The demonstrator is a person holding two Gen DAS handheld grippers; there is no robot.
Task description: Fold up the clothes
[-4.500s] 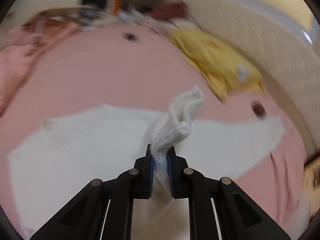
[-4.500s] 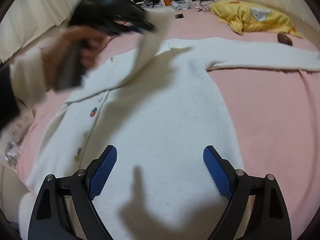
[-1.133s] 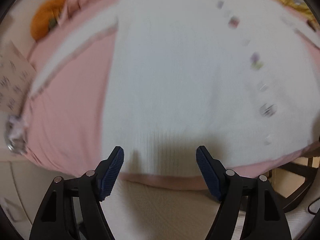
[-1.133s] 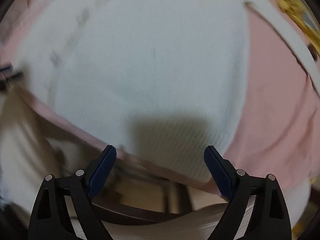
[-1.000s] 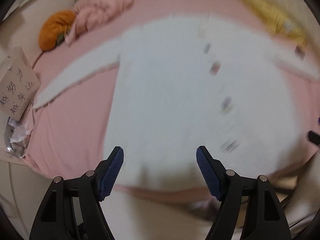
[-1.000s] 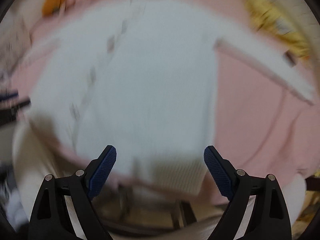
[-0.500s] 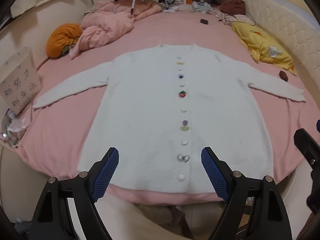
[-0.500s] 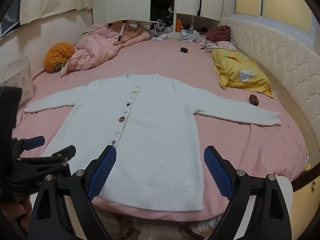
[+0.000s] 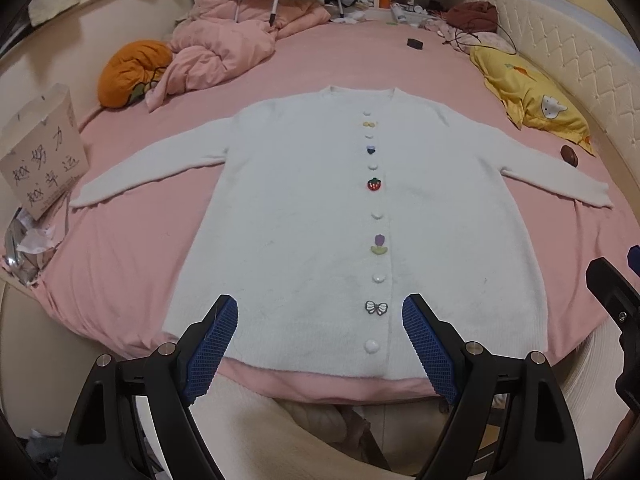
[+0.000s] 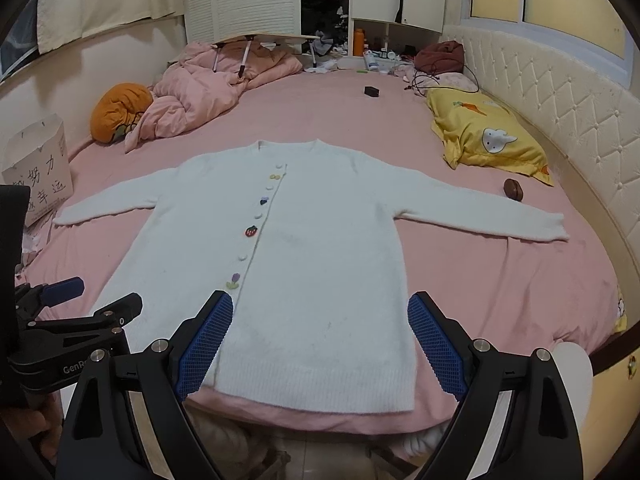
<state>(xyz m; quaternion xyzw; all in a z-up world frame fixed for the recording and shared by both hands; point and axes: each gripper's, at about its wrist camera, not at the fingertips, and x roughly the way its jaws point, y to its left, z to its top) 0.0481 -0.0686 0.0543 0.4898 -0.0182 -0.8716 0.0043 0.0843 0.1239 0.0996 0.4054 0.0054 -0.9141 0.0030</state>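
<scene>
White cardigan lies flat, buttoned, sleeves spread, seemingly unwrinkled; both tools released.

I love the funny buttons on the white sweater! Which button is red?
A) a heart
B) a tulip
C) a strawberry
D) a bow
C: about halfway down the row of buttons on the white sweater sits a red strawberry button; the bow near the hem is white, the tulip is purple and green, and the heart is dark blue.
</scene>
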